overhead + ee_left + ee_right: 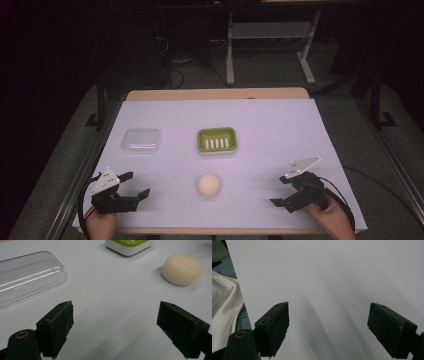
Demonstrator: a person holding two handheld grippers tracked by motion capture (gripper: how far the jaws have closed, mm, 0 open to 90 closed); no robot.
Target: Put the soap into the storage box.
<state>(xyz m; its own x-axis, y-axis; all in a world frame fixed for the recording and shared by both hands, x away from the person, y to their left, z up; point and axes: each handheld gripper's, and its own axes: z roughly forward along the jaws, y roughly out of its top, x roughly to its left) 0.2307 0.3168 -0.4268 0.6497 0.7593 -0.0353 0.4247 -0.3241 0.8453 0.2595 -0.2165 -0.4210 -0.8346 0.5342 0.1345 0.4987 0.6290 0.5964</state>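
A round cream soap bar lies on the white table cover, near the front middle; it also sits at the upper right of the left gripper view. Behind it stands a green and white soap dish, whose edge shows at the top there. A clear plastic lid lies to the dish's left. My left gripper is open at the front left, with bare table between its jaws. My right gripper is open at the front right, pointing left over bare table.
The table's front edge runs just under both hands. In the right gripper view, cloth and denim show past the table edge at the left. Metal frame legs and cables stand on the floor behind the table.
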